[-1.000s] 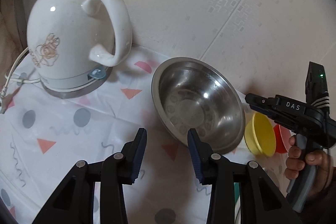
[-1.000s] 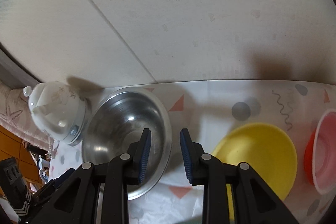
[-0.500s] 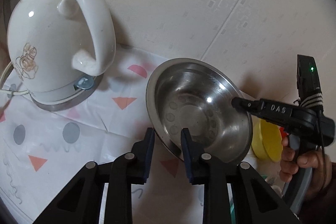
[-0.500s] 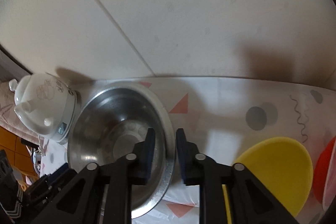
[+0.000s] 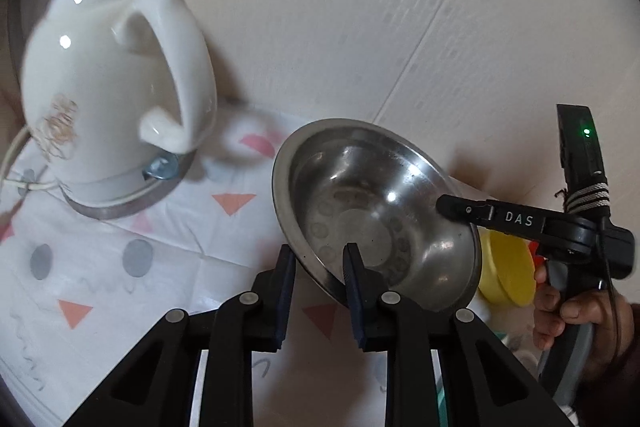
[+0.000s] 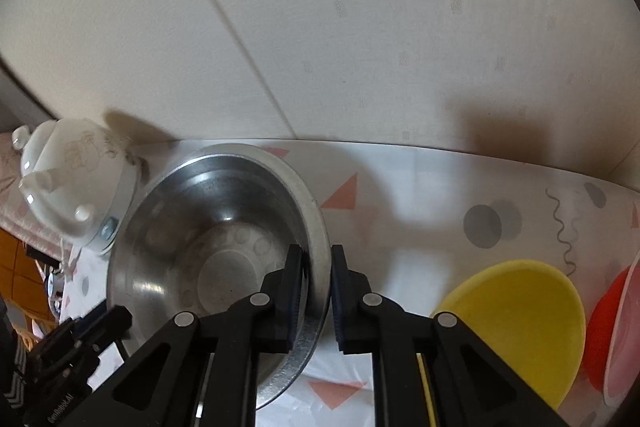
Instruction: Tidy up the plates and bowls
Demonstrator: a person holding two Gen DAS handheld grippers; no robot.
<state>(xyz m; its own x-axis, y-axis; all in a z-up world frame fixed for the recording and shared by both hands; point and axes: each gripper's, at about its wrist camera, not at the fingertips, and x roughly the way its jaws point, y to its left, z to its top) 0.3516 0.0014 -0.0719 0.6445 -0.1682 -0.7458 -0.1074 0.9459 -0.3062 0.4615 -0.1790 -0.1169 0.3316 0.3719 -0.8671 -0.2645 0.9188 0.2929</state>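
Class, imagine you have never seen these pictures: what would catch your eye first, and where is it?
The shiny steel bowl in the middle, with the left claw and right claw each clamped on its rim from opposite sides. Next, the white kettle standing to its left, and the yellow bowl on its right.

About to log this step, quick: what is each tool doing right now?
Left tool: closed on the near rim of the steel bowl.
Right tool: closed on the same bowl's rim, on the opposite side.
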